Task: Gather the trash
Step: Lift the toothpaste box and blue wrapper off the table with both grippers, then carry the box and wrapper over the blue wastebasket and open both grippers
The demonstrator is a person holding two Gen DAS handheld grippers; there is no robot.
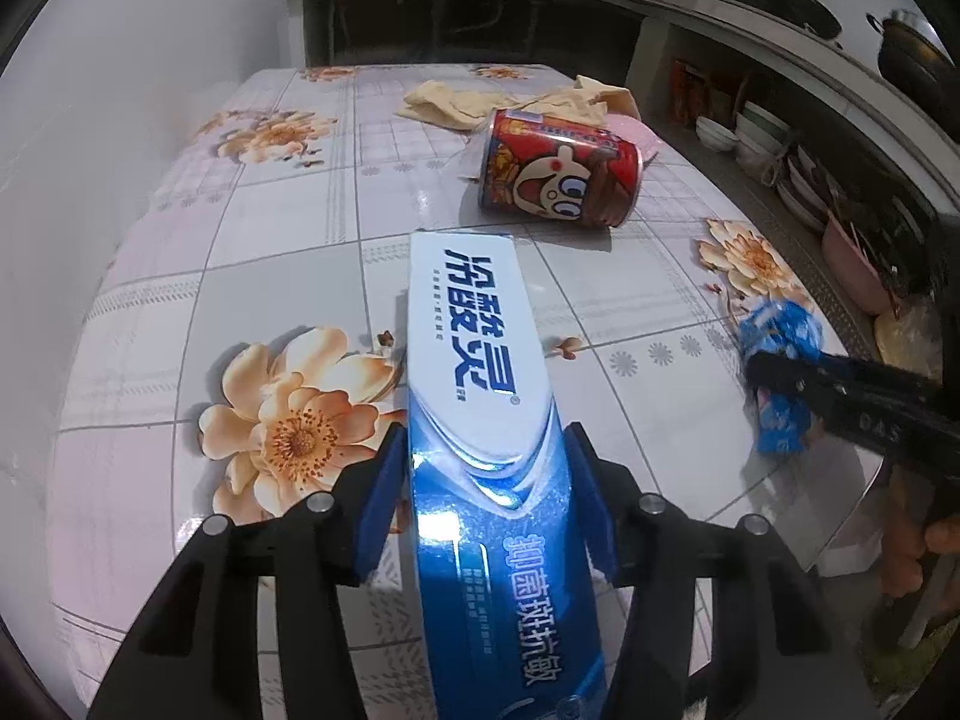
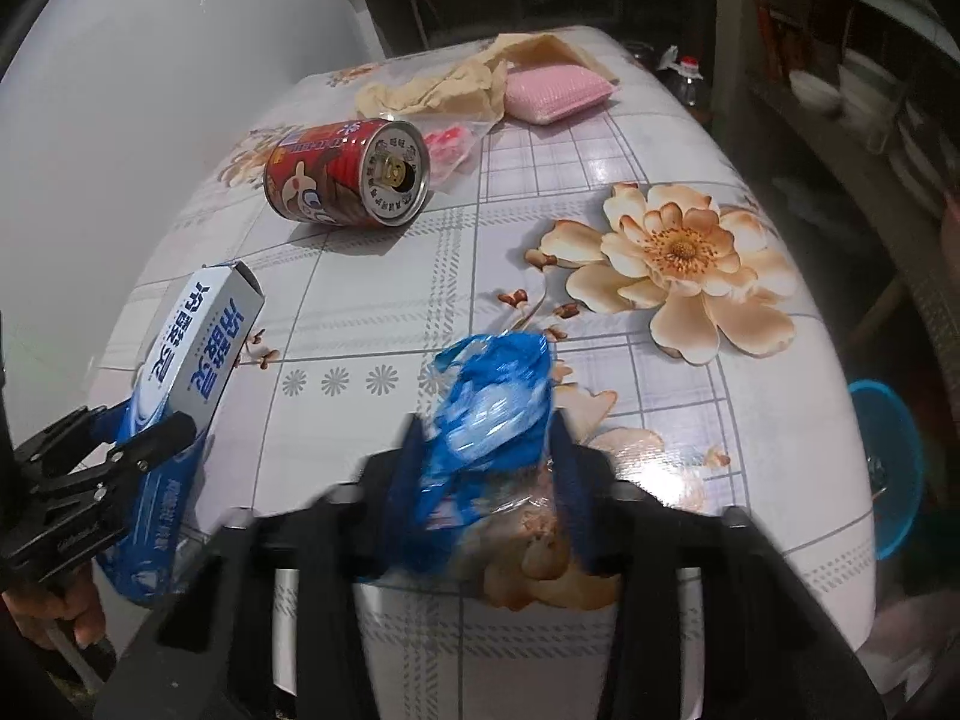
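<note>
Blue toothpaste box: clamped in your left gripper, lifted clear for disposal. Blue wrapper: pinched by your right gripper. Red can remains on the surface.

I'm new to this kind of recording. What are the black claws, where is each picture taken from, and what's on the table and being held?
No robot here: a person holds a two-finger tool in each hand, with a fisheye camera on each looking along its fingers. In the left tool's view, the left gripper clamps a blue-and-white toothpaste box. In the right tool's view, the right gripper holds a crumpled blue wrapper. On the floral tablecloth lie a red can on its side, a beige cloth and a pink sponge.
</note>
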